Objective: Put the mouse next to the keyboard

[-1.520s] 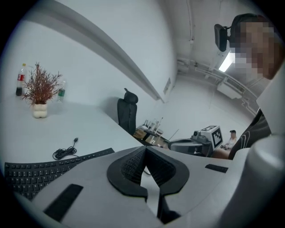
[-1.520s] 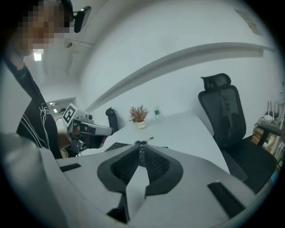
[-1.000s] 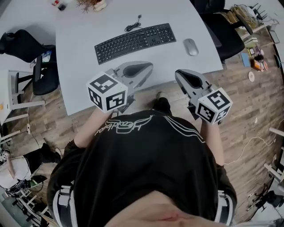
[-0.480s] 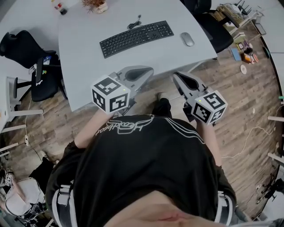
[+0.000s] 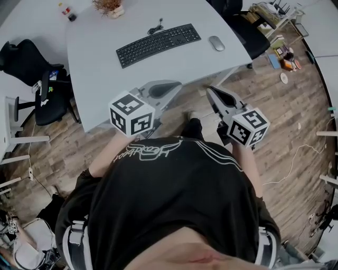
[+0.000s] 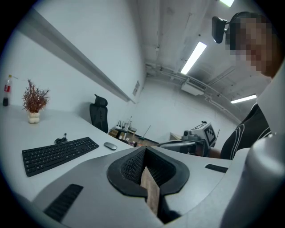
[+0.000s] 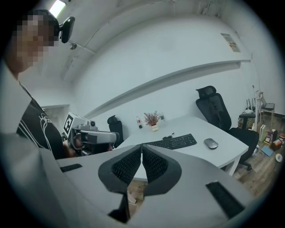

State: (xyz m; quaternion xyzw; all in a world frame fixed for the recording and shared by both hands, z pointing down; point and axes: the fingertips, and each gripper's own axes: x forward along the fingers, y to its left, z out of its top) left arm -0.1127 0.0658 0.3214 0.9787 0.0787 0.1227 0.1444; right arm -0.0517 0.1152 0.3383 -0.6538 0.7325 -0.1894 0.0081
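Leftmost in the head view, a black office chair [image 5: 24,58] stands beside the pale grey desk [image 5: 100,84], over a wooden floor [image 5: 296,116]. At the far left corner of the desk a small potted plant [image 5: 109,6] with dry reddish twigs stands, with a little bottle [image 5: 68,13] just to its left. Right of them the black keyboard [image 5: 158,44] lies at a slant across the middle of the desk, its cable [image 5: 155,29] bunched at its far edge. The mouse [image 5: 216,43], grey and oval, lies on the desk to the right of the keyboard, a clear gap apart from it and close to the desk's right edge. Past that edge a second black chair [image 5: 245,31] stands, with a cluttered low shelf [image 5: 274,16] beyond it. Nearer the person, both tools are held off the desk's near edge, well apart from the keyboard and the mouse. The left claw [image 5: 177,84] points toward the desk, and in the left gripper view its ribbed black pads meet at the tip, so the claw [image 6: 144,150] is clenched with nothing in it. The right claw [image 5: 210,90] points the same way from the person's right side, and in the right gripper view its pads likewise press together at the front [image 7: 141,146], clenched on nothing, with the keyboard [image 7: 173,141] and the mouse [image 7: 210,143] lying on the desk beyond it.
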